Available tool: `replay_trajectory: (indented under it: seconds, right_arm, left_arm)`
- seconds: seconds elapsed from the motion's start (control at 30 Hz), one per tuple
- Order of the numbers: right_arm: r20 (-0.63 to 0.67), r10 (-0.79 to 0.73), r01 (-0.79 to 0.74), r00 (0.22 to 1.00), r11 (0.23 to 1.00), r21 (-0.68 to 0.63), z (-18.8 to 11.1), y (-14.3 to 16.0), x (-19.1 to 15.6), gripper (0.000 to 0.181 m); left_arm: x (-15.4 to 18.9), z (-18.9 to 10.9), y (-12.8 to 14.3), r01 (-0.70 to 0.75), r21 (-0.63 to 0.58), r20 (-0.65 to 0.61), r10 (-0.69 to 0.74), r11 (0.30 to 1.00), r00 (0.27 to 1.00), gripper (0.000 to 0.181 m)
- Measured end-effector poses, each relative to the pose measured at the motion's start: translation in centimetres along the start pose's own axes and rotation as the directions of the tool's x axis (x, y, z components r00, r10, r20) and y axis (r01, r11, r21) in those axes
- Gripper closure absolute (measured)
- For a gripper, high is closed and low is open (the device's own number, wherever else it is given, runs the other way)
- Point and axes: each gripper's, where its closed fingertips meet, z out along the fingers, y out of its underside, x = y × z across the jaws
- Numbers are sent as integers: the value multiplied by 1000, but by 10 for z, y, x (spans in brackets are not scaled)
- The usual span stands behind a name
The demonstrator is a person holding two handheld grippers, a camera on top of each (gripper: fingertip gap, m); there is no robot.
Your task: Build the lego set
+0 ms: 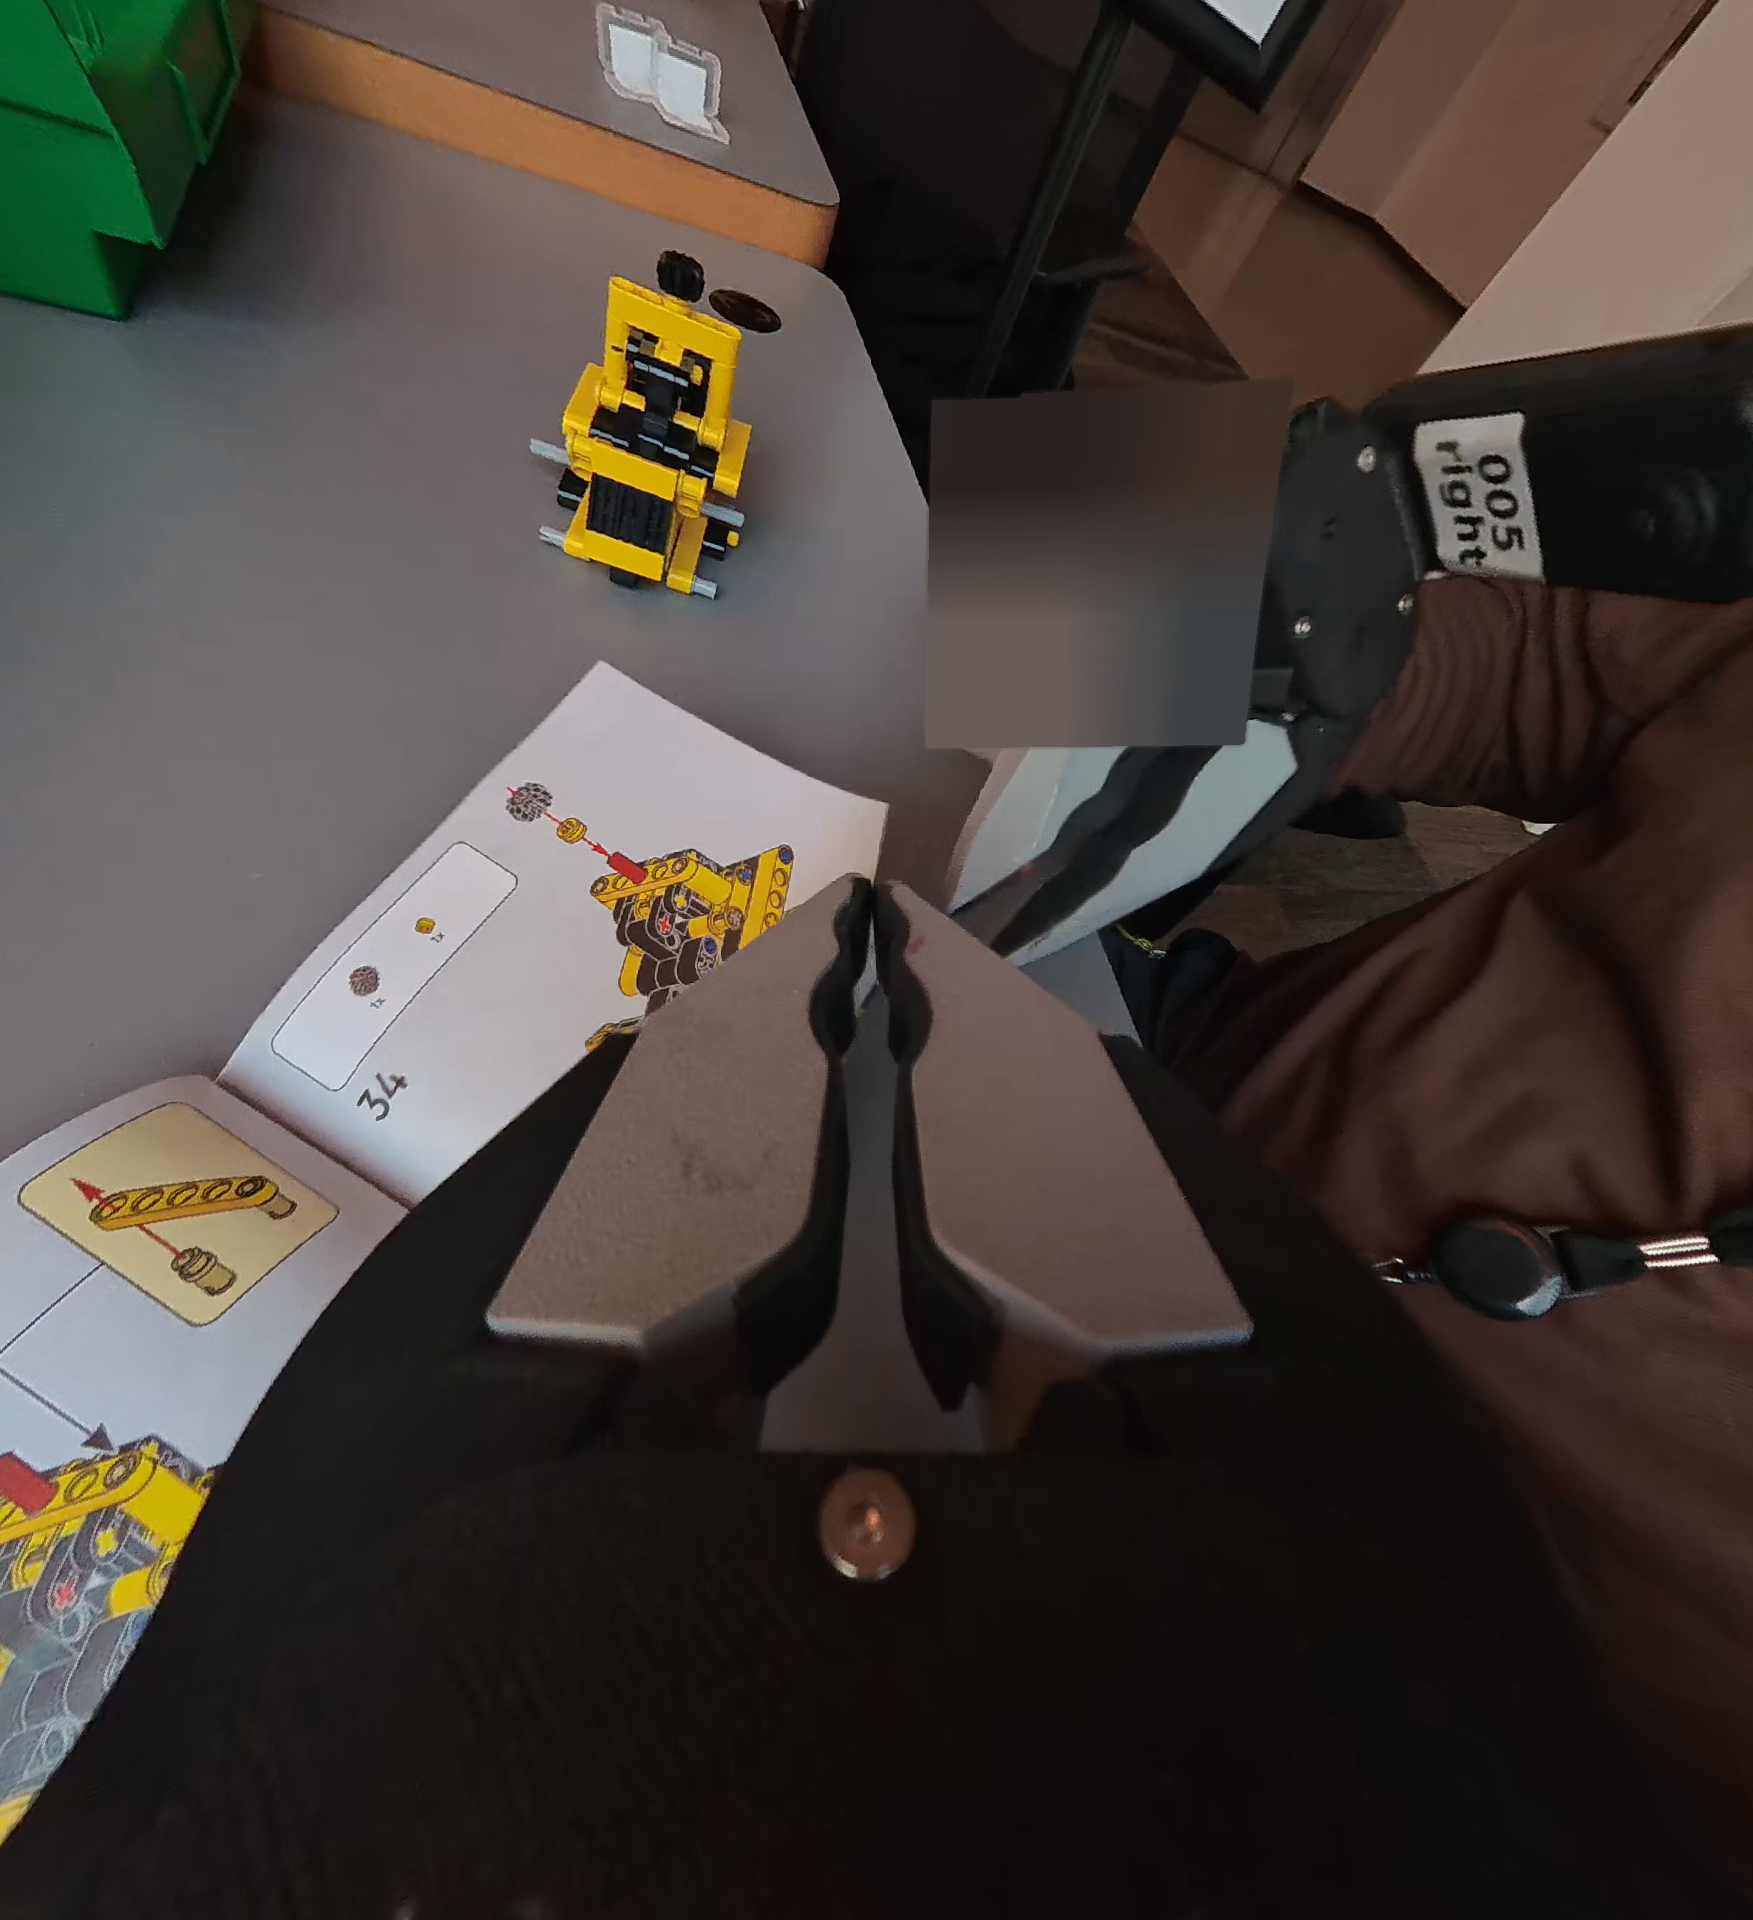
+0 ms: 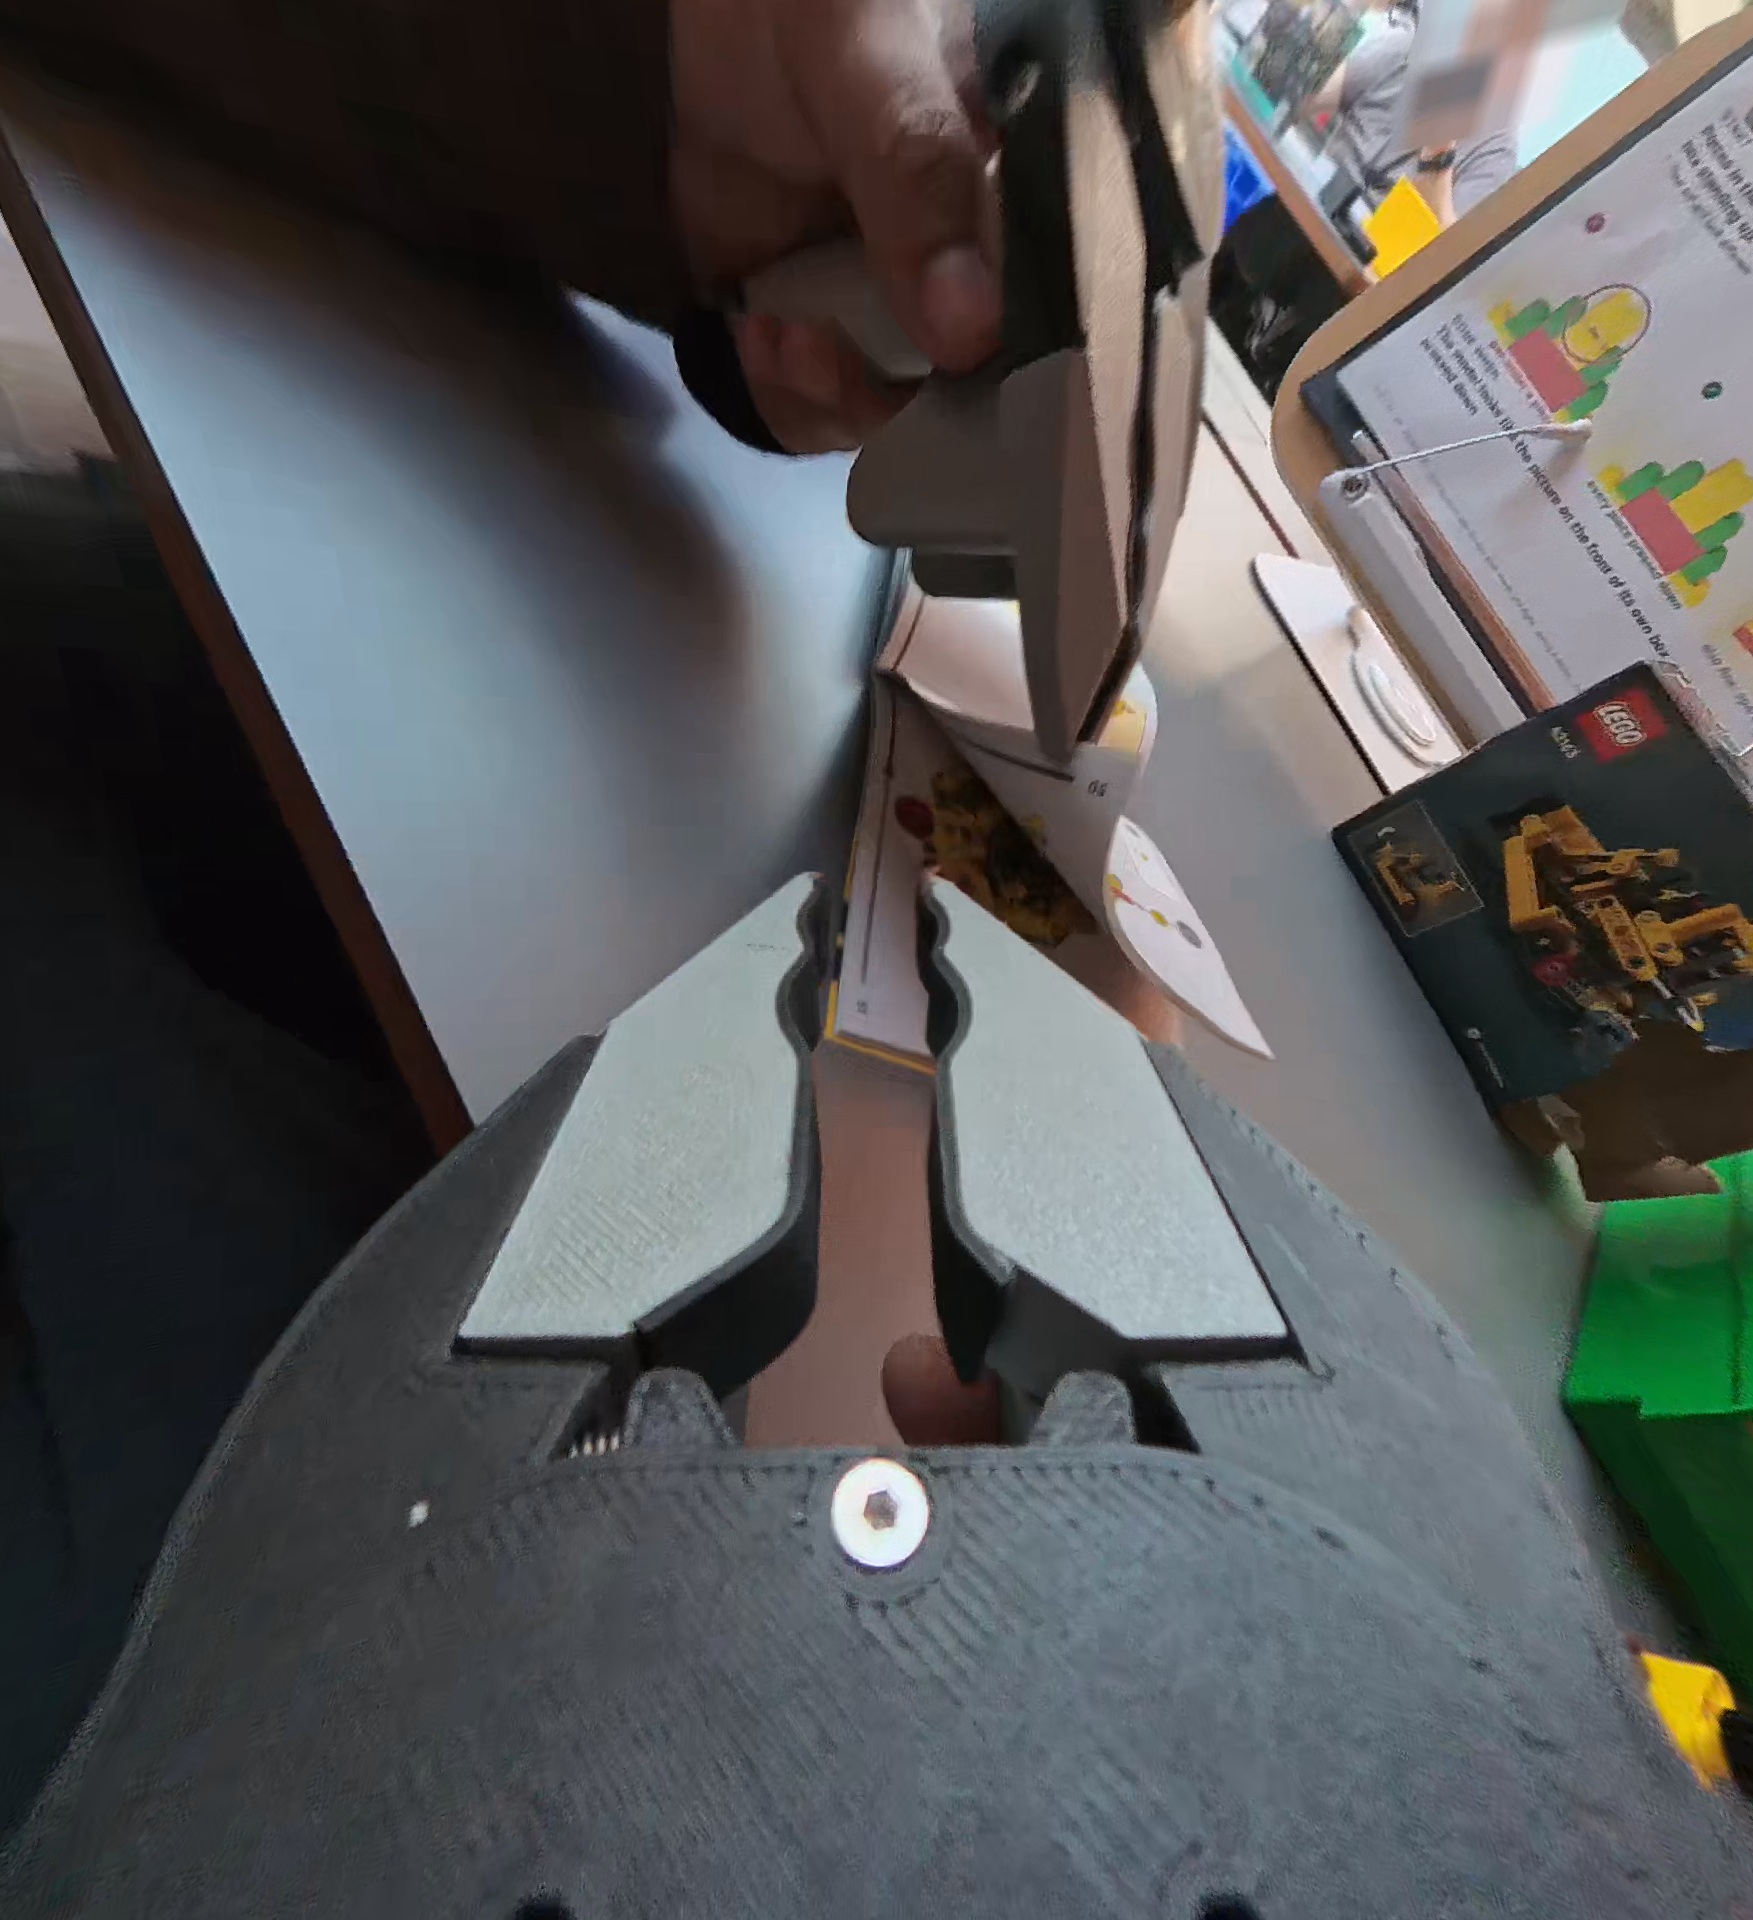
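Grey worktop fills the left wrist view, with a dark gap and cardboard boxes beyond its far edge. One partly built yellow and black lego vehicle stands near that far edge, bare grey axles sticking out of its sides. One small black gear and one black round piece lie just behind it. One green bin sits at the far left corner.

One instruction booklet lies open at the near edge. The left tool hovers over its right-hand page with jaws closed to a sliver and nothing visible between them. In the right wrist view, the right tool has its jaws narrowed around the edge of a few booklet pages, apparently pinching them, and a bare hand grips the handle of the other tool above. One dark box printed with a picture of the model leans near one clipboard of printed sheets.

Judging by this, the step in hand is turning or holding a page to read the coming build stage, not fitting a brick. The open page pictures a gear and a small bush going onto an axle, so the next move likely calls for releasing the paper, then lifting the loose black gear with a fine, narrow grip.
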Motion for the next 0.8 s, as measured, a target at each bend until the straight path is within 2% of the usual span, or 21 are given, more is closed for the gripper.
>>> replay_trajectory:
  seconds: [0.03,0.2,0.3,0.4,0.63,0.8]
  right_arm:
    - [9,37,-37,999,999,35,-3,-6,3,166]
    - [-90,192,-187,977,981,59,-6,-9,38,168]
    - [-93,237,-230,967,970,78,-4,-13,46,170]
    - [-112,188,-178,976,980,89,-2,-18,45,176]
    - [-166,35,-25,986,998,61,1,-25,38,171]
    - [-179,6,2,984,999,43,3,-27,38,173]
  left_arm:
    - [0,0,-1,2,6,-2,-2,1000,1000,181]
    - [2,1,0,-2,1,-12,2,1000,1000,181]
    - [3,2,1,-6,-5,-14,6,1000,1000,181]
    - [3,2,0,-3,-1,-13,3,1000,1000,181]
    - [3,2,0,-2,-2,-12,2,1000,1000,181]
    - [4,1,-1,-2,5,-16,2,1000,1000,181]
